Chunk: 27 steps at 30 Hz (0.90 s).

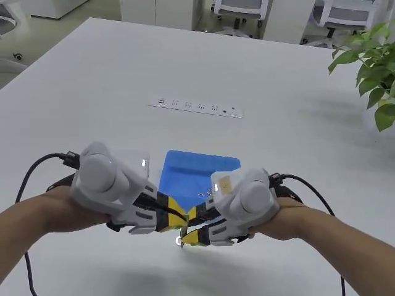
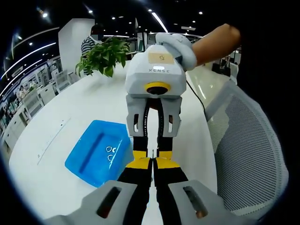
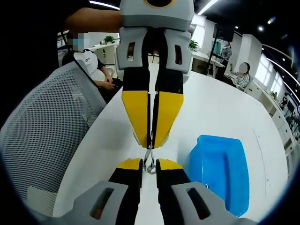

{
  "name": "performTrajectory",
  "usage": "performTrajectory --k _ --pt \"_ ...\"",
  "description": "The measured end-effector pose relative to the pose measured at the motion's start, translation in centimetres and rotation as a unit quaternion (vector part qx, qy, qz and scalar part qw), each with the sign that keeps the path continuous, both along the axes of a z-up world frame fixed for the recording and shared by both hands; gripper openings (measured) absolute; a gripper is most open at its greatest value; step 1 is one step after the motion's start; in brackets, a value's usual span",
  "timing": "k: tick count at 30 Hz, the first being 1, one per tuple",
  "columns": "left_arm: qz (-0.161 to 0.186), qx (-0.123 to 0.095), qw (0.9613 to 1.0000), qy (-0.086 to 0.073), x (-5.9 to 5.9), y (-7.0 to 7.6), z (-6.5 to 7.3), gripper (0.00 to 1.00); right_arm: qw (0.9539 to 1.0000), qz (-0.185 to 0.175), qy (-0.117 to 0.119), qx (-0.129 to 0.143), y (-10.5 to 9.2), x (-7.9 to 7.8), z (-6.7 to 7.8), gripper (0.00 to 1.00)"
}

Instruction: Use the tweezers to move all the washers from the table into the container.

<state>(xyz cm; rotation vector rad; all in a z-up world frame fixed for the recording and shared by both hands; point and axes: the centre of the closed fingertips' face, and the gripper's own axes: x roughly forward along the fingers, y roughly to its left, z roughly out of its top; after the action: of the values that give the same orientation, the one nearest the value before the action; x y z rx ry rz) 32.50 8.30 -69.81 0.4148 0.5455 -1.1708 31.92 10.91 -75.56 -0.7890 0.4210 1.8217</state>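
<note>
My left gripper (image 1: pixel 174 220) and my right gripper (image 1: pixel 192 229) meet tip to tip just above the white table, in front of the blue container (image 1: pixel 197 176). A thin pair of metal tweezers (image 3: pixel 151 147) runs between the two sets of yellow pads. My left gripper (image 2: pixel 153 165) is shut on one end. The other end sits between the nearly closed jaws of my right gripper (image 3: pixel 150 165). A small washer (image 3: pixel 151 168) is at the tweezers' end, and the same washer (image 1: pixel 179 241) shows just under the tips. Several washers (image 2: pixel 110 151) lie inside the container (image 2: pixel 89 157).
A flush power strip (image 1: pixel 196 106) lies in the table beyond the container. A potted plant (image 1: pixel 373 68) stands at the far right. A mesh office chair (image 3: pixel 44 136) is close to the table's near edge. People sit at desks in the background.
</note>
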Motion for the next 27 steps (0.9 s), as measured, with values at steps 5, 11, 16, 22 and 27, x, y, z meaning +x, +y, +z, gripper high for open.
performTrajectory --k 5,11,16,22,27 --pt "-0.001 0.001 1.0 0.0 0.03 -0.03 -0.07 0.05 0.9999 0.009 -0.005 -0.009 -0.07 -0.05 -0.28 0.09" --pt "-0.001 0.001 1.0 0.001 0.1 -0.06 -0.11 0.05 0.9999 0.005 -0.004 -0.013 -0.11 0.0 -0.33 0.08" --pt "-0.001 0.004 1.0 -0.003 0.09 0.04 -0.17 0.05 0.9999 -0.004 0.002 -0.016 -0.1 0.04 -0.35 0.07" --pt "0.0 0.008 1.0 -0.003 0.08 0.15 -0.16 0.05 0.9998 -0.01 0.005 -0.018 -0.04 0.05 -0.35 0.06" --pt "0.003 0.005 1.0 -0.003 0.11 0.1 -0.05 0.05 0.9997 -0.012 0.006 -0.018 -0.05 0.05 -0.28 0.06"
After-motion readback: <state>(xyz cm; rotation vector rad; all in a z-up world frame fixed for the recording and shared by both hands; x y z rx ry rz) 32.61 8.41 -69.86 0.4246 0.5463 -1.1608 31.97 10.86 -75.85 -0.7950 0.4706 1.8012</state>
